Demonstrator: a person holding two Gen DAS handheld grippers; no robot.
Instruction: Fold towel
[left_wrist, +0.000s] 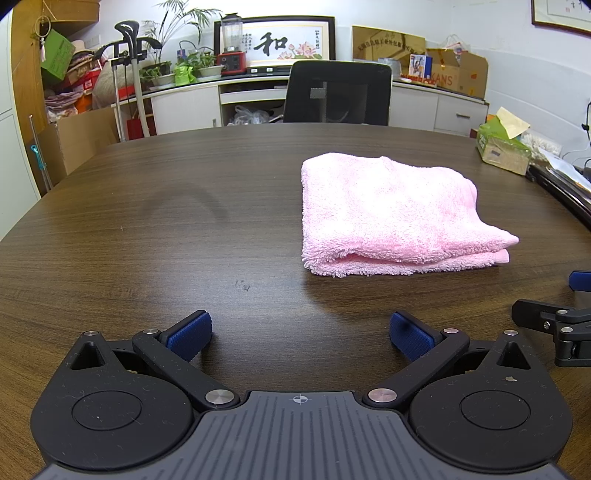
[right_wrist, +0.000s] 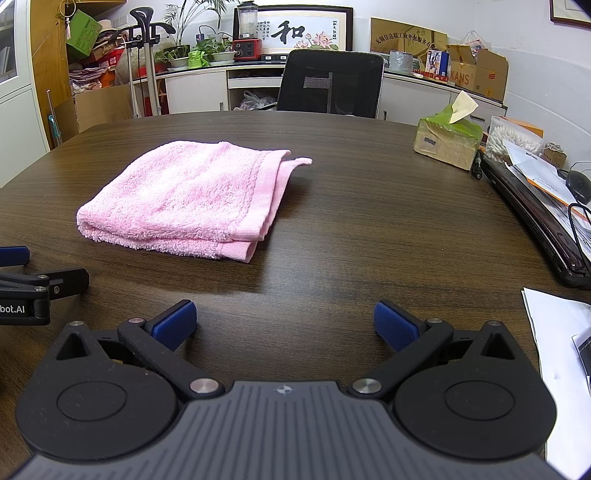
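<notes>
Pink terry cloth, a towel (left_wrist: 397, 218) (right_wrist: 192, 201), lies folded into a thick rectangle on the dark wood-grain tabletop (left_wrist: 184, 236) (right_wrist: 369, 229), toward the middle and well apart from every edge; its layered open edges face the near edge, and 1 corner pokes out at the far right in the right wrist view. Toward the right edge of the tabletop sits a green tissue box (left_wrist: 502, 146) (right_wrist: 447, 138) with a pale tissue sticking up from its slot. Just beyond it, in the right wrist view, stands a clear tub (right_wrist: 513, 142) filled with cotton swabs, beside a closed dark laptop (right_wrist: 539, 218) under loose papers.

Left tongs (left_wrist: 300, 332) hover low near the near edge, level and pointed across the tabletop, blue pads spread wide with nothing between them; the towel lies ahead and to their right. Right tongs (right_wrist: 284, 325) sit alongside in the same level pose, likewise spread wide and empty, the towel ahead and to their left. Neither pair touches the cloth. A black mesh office chair (left_wrist: 338, 92) (right_wrist: 330, 83) stands at the far edge.
</notes>
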